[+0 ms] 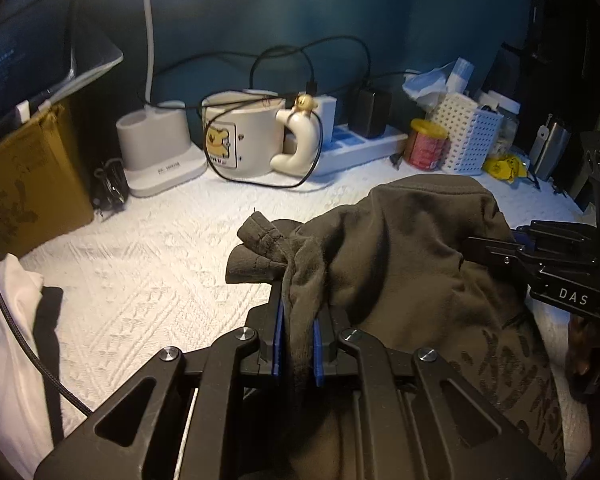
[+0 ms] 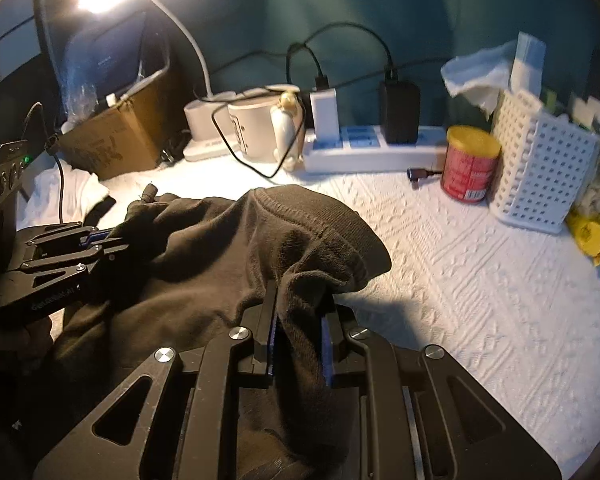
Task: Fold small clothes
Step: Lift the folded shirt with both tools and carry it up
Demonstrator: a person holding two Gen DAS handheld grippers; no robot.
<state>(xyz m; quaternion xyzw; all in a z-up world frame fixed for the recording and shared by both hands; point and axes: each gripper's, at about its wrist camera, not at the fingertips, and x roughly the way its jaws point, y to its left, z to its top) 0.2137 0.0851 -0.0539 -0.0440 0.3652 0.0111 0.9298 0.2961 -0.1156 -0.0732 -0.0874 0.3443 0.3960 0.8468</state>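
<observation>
A small dark grey garment with dark lettering is bunched and held up over the white textured cloth. My left gripper is shut on a gathered edge of it, with a hemmed corner sticking out past the fingers. My right gripper is shut on the garment near its ribbed band. Each gripper shows in the other's view: the right one at the garment's right side, the left one at its left side.
Along the back stand a cardboard box, a lamp base, a cream mug, a power strip with chargers, a red can, a white lattice basket and a yellow packet. White cloth lies at the left.
</observation>
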